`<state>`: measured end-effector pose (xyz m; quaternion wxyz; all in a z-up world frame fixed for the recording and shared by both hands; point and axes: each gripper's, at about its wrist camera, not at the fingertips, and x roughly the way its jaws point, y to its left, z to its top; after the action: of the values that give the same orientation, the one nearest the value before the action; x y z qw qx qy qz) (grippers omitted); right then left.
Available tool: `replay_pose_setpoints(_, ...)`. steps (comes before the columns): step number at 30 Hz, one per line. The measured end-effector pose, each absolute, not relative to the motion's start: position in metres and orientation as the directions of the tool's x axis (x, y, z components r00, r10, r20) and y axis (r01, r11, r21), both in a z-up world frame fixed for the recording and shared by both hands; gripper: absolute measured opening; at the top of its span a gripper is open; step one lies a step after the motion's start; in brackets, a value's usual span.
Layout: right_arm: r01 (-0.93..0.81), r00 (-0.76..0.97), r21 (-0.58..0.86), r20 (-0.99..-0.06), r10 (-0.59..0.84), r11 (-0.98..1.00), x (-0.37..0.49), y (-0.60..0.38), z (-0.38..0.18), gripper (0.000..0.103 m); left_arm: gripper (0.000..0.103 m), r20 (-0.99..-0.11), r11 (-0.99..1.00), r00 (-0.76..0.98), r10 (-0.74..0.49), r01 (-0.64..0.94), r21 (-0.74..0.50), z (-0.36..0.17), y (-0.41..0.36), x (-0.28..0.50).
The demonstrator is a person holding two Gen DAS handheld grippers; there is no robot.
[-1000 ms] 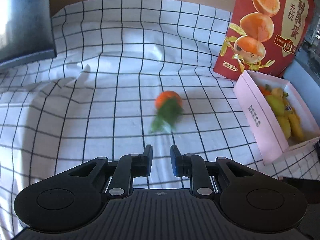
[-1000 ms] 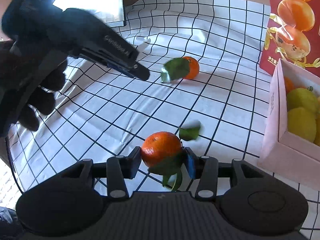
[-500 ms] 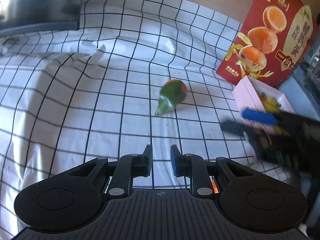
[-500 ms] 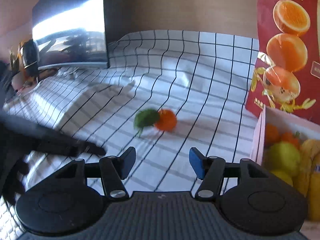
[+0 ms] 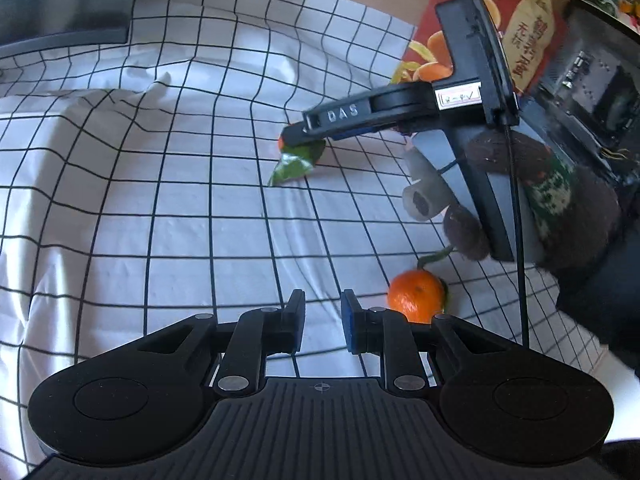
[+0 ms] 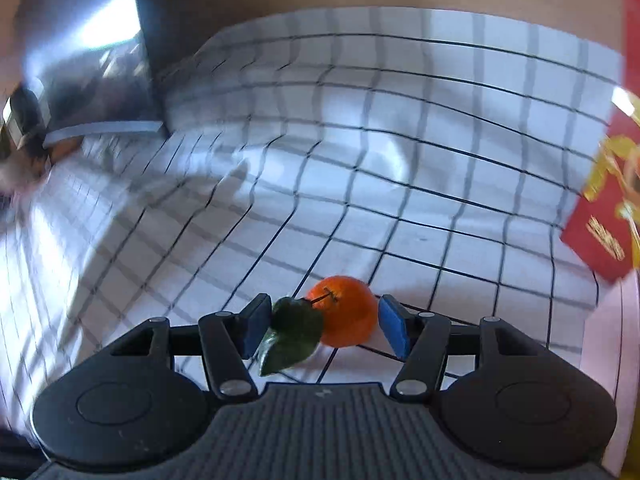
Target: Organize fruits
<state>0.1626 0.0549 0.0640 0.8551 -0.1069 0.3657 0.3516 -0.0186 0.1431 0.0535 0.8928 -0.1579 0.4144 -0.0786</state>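
Two mandarins lie on the checked cloth (image 5: 160, 240). The near mandarin (image 5: 416, 296) rests just right of my left gripper (image 5: 322, 320), whose fingers stand almost shut with a narrow empty gap. Farther off, my right gripper (image 5: 304, 140), held by a gloved hand (image 5: 560, 208), reaches over the leafy mandarin (image 5: 296, 164) and hides most of it. In the right wrist view that leafy mandarin (image 6: 344, 316) sits on the cloth between the spread fingers of the right gripper (image 6: 324, 328). Its leaf (image 6: 292, 332) lies against the left pad; the pads do not squeeze the fruit.
A red snack bag (image 5: 520, 20) stands at the back right, also seen as the red bag (image 6: 600, 220). The pink box's edge (image 6: 616, 320) shows at the far right. A dark screen (image 5: 60, 0) stands at the back left. The cloth is wrinkled near the back.
My right gripper let go of the near mandarin, opened wider and moved out to straddle the leafy mandarin. The left gripper shifted, and the released mandarin now lies beside its right finger.
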Motion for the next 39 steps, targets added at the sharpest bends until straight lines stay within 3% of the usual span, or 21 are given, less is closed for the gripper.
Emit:
replay_pose_setpoints(4,-0.709,0.521,-0.039,-0.702,0.486,0.704,0.158,0.057,0.066,0.060,0.022,-0.714,0.925,0.641,-0.281,-0.017,-0.380,0.044,0.150,-0.023)
replay_pose_setpoints(10,-0.723,0.480,-0.050,-0.754,0.449,0.689,0.176,0.079,0.046,0.060,0.022,-0.711,0.928,0.643,-0.285,0.001,-0.372,0.044,0.147,-0.019)
replay_pose_setpoints(12,-0.720,0.479,-0.055,-0.761,0.438,0.692,0.178,0.080,0.042,0.045,0.022,-0.707,0.936,0.650,-0.276,0.016,-0.351,0.048,0.144,-0.019)
replay_pose_setpoints(15,-0.719,0.475,-0.045,-0.760,0.444,0.693,0.171,0.073,0.051,0.045,0.022,-0.702,0.941,0.653,-0.285,0.053,-0.334,0.051,0.134,-0.014)
replay_pose_setpoints(22,-0.719,0.521,0.005,-0.658,0.543,0.695,0.114,-0.007,0.106,0.044,0.022,-0.710,0.952,0.635,-0.305,0.189,-0.240,0.056,0.079,0.004)
replay_pose_setpoints(27,-0.674,0.577,-0.007,-0.629,0.521,0.738,0.068,-0.074,0.119,0.045,0.023,-0.730,0.956,0.648,-0.220,0.292,-0.029,0.058,0.032,0.005)
replay_pose_setpoints(34,-0.561,0.618,0.011,-0.660,0.427,0.828,0.029,-0.146,0.093,0.045,0.024,-0.774,0.949,0.593,-0.222,0.312,-0.034,0.058,0.024,0.015)
replay_pose_setpoints(37,-0.522,0.612,0.056,-0.671,0.420,0.851,0.020,-0.171,0.081,0.045,0.034,-0.785,0.940,0.584,-0.207,0.340,0.005,0.059,0.012,0.017)
replay_pose_setpoints(39,-0.506,0.611,0.074,-0.673,0.418,0.859,0.016,-0.180,0.076,0.045,0.055,-0.794,0.927,0.570,-0.211,0.373,0.022,0.057,0.004,0.016)
